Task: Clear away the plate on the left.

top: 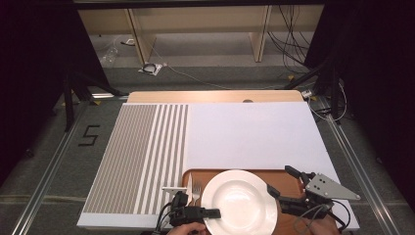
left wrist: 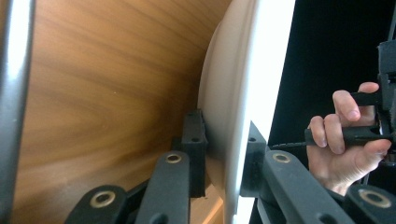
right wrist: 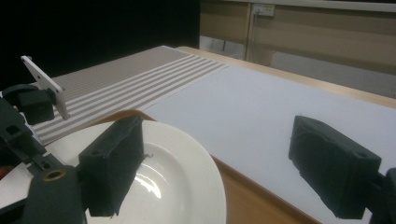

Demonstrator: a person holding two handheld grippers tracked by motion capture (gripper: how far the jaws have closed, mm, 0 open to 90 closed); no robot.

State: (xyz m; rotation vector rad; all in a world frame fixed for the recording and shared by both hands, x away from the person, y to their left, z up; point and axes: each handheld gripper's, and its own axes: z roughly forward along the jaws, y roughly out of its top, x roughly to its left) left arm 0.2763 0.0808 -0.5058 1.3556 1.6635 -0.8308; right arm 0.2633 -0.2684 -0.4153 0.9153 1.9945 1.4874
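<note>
A table under a white and striped cloth carries a wooden tray at its near edge. A white plate rests on the tray. The left gripper clamps the plate's rim between its fingers. The right gripper hovers beside the plate, fingers wide apart, apparently holding nothing. A fork lies left of the plate.

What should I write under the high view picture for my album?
Left hand-held gripper clamps the white plate's rim on a wooden tray while the right hand-held gripper waits open.
</note>
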